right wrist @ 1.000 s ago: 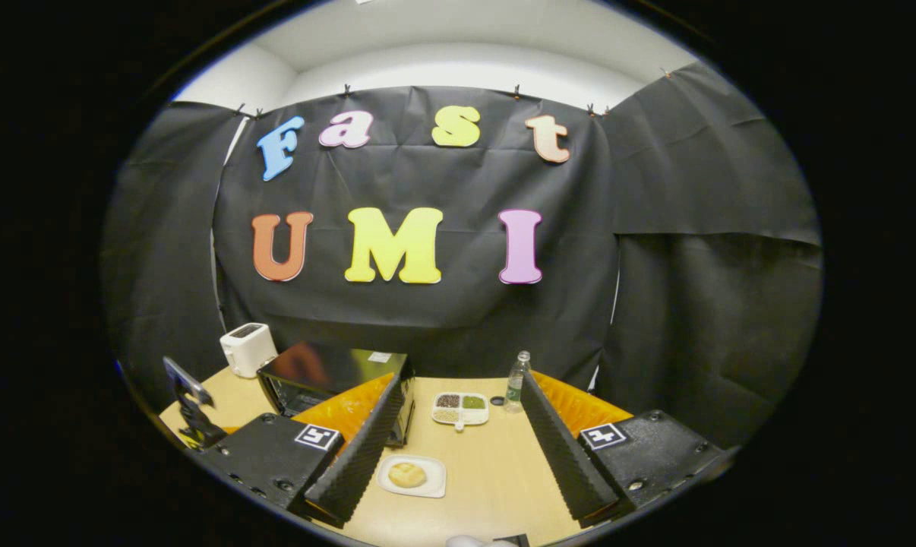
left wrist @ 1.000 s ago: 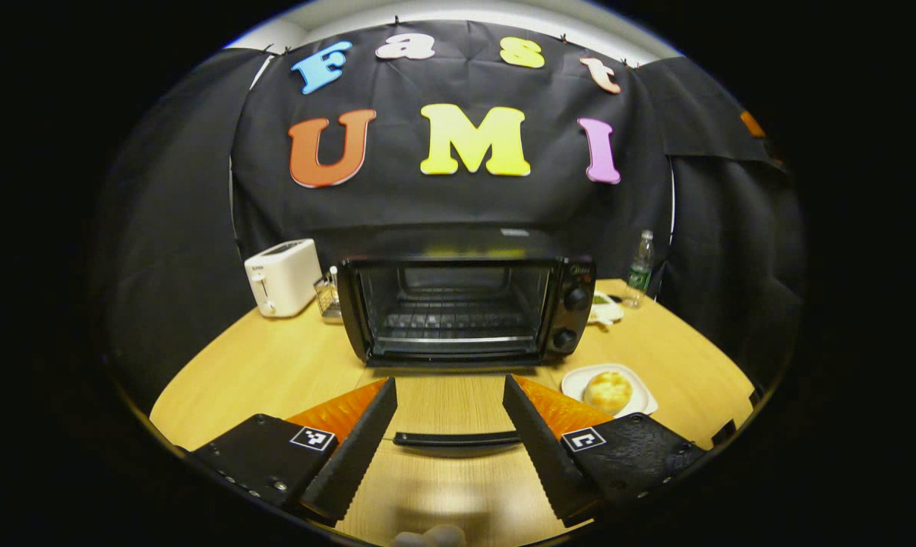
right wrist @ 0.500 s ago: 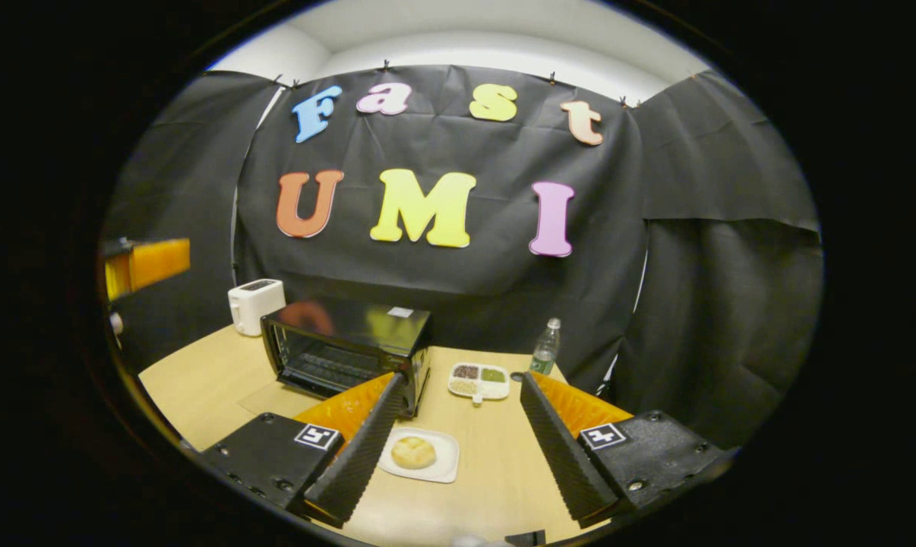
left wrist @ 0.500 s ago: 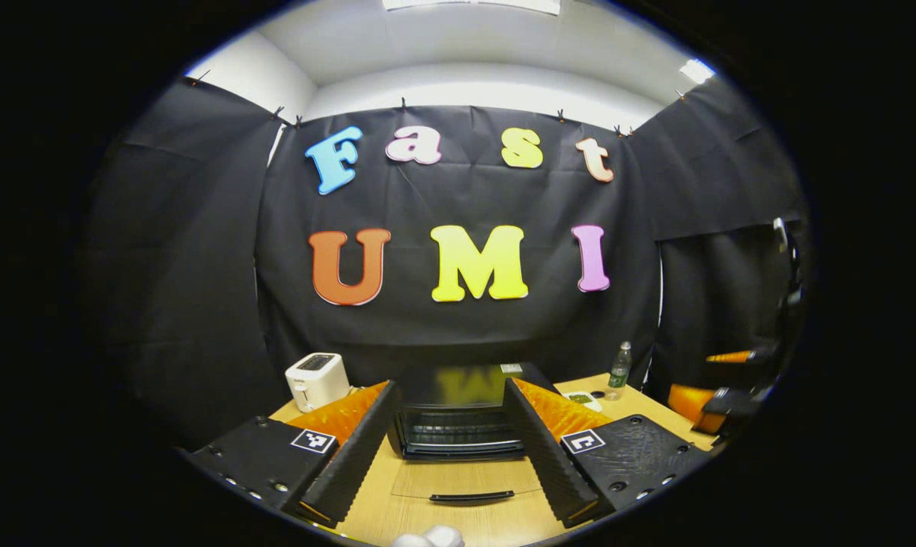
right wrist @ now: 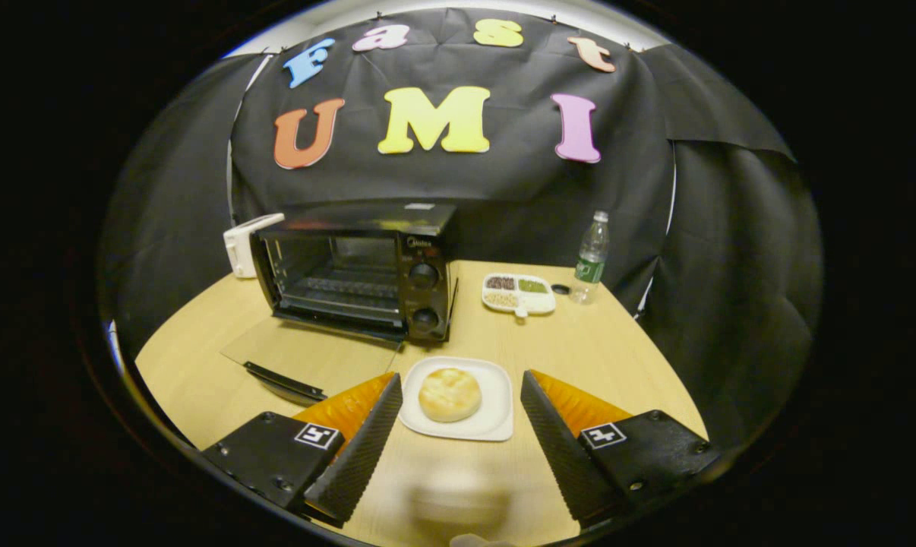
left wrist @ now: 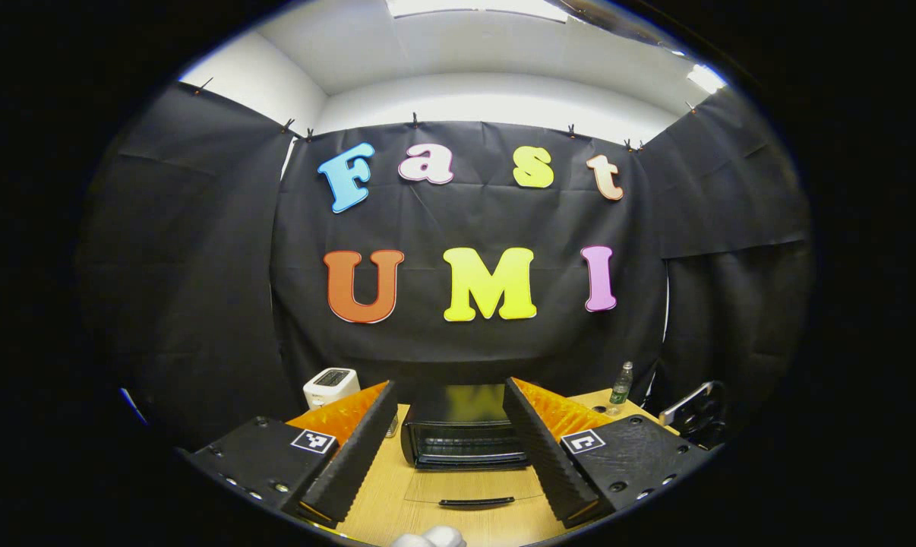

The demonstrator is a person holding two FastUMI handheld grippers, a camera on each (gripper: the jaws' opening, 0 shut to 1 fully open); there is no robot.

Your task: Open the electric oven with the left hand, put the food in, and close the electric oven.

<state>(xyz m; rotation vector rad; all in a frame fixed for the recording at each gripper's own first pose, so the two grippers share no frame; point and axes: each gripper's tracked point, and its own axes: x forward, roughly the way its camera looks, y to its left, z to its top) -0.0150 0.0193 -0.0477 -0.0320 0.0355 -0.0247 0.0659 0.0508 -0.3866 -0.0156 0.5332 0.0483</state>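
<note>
Right gripper (right wrist: 458, 425) lowered toward bun (right wrist: 449, 394), oven (right wrist: 355, 266) open

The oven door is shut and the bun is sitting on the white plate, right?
Not quite. The oven door is open, lying flat on the table, as the right gripper view shows. The bun does sit on the white plate.
</note>
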